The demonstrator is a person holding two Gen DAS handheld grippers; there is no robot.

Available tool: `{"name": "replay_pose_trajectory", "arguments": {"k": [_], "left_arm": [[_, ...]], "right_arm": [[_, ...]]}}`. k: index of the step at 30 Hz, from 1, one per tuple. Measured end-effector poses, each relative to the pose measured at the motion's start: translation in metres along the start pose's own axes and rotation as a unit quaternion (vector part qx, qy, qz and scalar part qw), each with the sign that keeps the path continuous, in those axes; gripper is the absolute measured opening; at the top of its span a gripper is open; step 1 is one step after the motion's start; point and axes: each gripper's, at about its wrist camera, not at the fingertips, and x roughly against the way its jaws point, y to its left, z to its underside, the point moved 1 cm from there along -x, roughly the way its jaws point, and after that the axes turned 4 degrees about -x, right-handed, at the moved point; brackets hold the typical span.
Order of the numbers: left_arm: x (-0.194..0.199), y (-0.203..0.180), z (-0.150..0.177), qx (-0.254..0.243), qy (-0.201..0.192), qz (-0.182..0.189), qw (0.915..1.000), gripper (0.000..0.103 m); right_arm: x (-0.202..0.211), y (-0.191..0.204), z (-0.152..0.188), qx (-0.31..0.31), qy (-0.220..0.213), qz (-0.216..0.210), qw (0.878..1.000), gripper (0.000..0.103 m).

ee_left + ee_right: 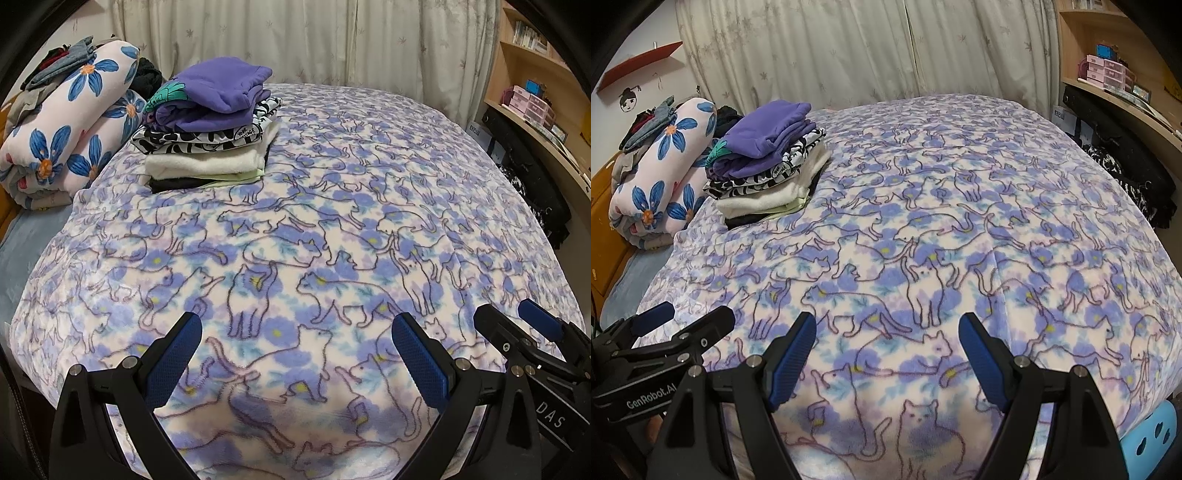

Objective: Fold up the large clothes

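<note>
A stack of folded clothes (210, 125) (768, 162) sits at the far left of the bed, a purple garment on top, then black-and-white, cream and black ones. The bed is covered by a fleece blanket (295, 229) (942, 229) printed with cats and blue flowers. My left gripper (297, 325) hovers open over the blanket's near edge with nothing between its blue pads. My right gripper (888, 325) is open too, also empty, close beside the left one. Each gripper shows in the other's view: the right gripper (513, 314) and the left gripper (696, 314).
A rolled floral quilt (70, 125) (661, 177) with loose clothes on it lies left of the stack. Curtains (314, 40) hang behind the bed. A wooden desk with shelves (535, 96) and dark items stands at the right. A blue stool (1152, 439) peeks out at the lower right.
</note>
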Motion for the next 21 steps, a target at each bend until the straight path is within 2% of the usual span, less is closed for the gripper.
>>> {"name": "replay_pose_trajectory", "arguments": {"k": [11, 15, 21], "left_arm": [[0.001, -0.002, 0.000, 0.001, -0.001, 0.001, 1.0000, 0.102], [0.001, 0.001, 0.002, 0.000, 0.000, 0.022, 0.9998, 0.102], [0.003, 0.010, 0.005, -0.001, 0.000, 0.019, 0.9998, 0.102]], "right_arm": [[-0.001, 0.001, 0.000, 0.001, 0.001, 0.002, 1.000, 0.080], [-0.002, 0.000, 0.007, 0.007, 0.005, 0.014, 1.000, 0.080], [0.002, 0.000, 0.012, 0.014, 0.000, 0.015, 1.000, 0.080]]}}
